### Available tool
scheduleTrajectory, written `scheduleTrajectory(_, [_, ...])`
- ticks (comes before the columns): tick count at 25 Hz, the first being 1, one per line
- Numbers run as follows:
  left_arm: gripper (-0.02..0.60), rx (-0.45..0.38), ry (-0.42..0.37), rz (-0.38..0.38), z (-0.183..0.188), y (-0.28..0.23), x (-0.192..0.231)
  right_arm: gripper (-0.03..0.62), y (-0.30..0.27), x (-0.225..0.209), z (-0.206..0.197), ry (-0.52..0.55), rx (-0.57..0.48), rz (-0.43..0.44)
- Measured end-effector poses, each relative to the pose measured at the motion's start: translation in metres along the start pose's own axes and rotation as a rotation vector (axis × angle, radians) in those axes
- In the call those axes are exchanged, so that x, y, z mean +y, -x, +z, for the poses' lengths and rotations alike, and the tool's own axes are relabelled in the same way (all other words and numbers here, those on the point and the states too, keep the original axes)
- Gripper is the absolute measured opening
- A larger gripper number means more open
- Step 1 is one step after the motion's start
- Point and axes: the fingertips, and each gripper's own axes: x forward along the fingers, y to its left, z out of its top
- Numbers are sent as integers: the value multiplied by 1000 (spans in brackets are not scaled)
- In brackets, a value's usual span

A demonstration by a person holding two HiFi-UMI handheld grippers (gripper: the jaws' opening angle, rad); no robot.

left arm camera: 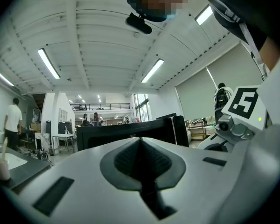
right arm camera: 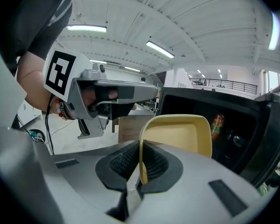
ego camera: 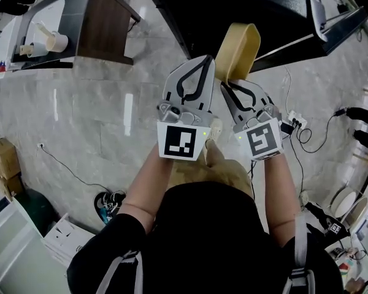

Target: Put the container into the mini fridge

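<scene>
My right gripper had its jaws clamped on the rim of the shallow yellow plastic container, which stood on edge just ahead of them, before the open black mini fridge. To its left, my left gripper was closed on nothing.

My head camera is looking steeply down from above onto my left gripper, my right gripper and the pale floor. The left gripper's camera is sitting just behind its jaws, tilting up toward the ceiling lights. The right one is facing the mini fridge, near ahead. Each gripper camera is catching the other gripper at its edge.
</scene>
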Motion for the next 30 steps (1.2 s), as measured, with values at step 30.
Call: scheduleTrajectory(30, [23,116,20,53,-99,-43,105,44,-171,-50,-56,126,267,183])
